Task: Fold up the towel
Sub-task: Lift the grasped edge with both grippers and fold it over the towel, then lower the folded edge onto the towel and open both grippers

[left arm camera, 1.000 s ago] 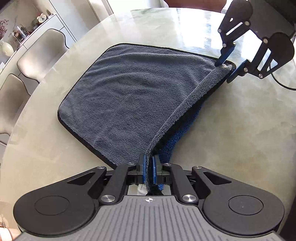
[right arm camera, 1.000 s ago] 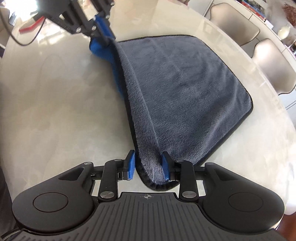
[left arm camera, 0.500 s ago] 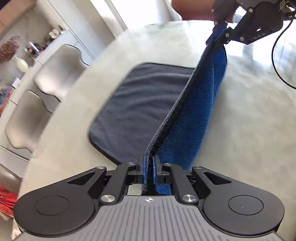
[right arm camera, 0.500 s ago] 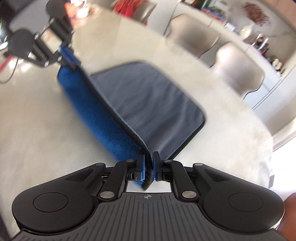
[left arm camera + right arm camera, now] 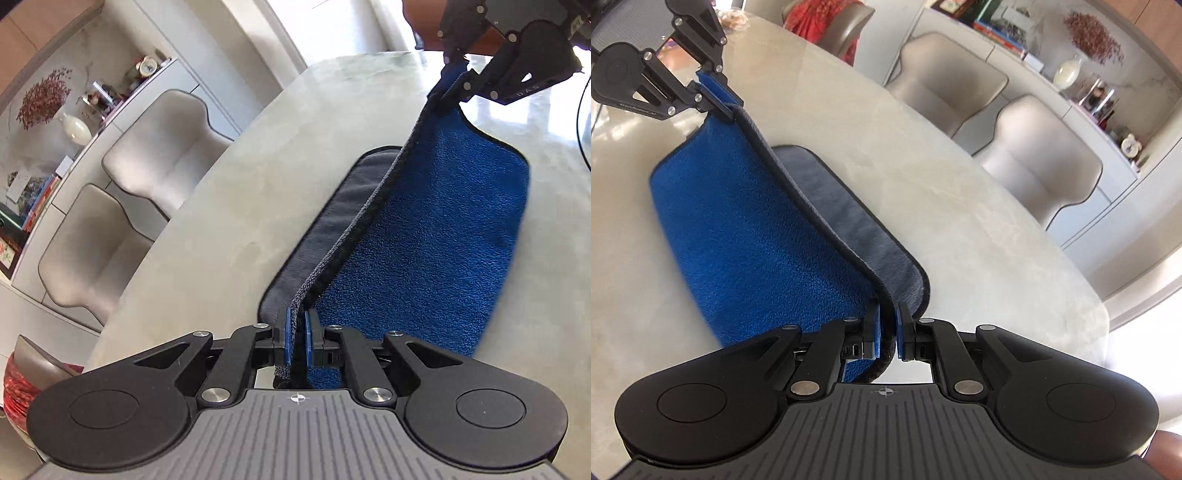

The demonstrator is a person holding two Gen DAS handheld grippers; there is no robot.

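Observation:
The towel (image 5: 436, 236) is grey on one face and blue on the other, with a black hem. It lies partly on the round stone table (image 5: 258, 177). One edge is lifted and stretched between both grippers, with the blue face (image 5: 768, 236) turned up and the grey part (image 5: 857, 229) flat beyond it. My left gripper (image 5: 297, 332) is shut on one corner of the lifted edge. My right gripper (image 5: 885, 332) is shut on the other corner. Each gripper shows in the other's view, the right (image 5: 458, 88) and the left (image 5: 716, 96).
Two beige chairs (image 5: 110, 206) stand along the table's far side, also seen in the right wrist view (image 5: 1008, 129). Behind them is a sideboard (image 5: 1089, 81) with a vase, books and ornaments. A red cushion (image 5: 18, 384) lies on a chair at the lower left.
Both grippers have lifted the towel's edge higher and carried it over the flat part. More blue face shows and less grey. The right gripper closed on its corner a second ago.

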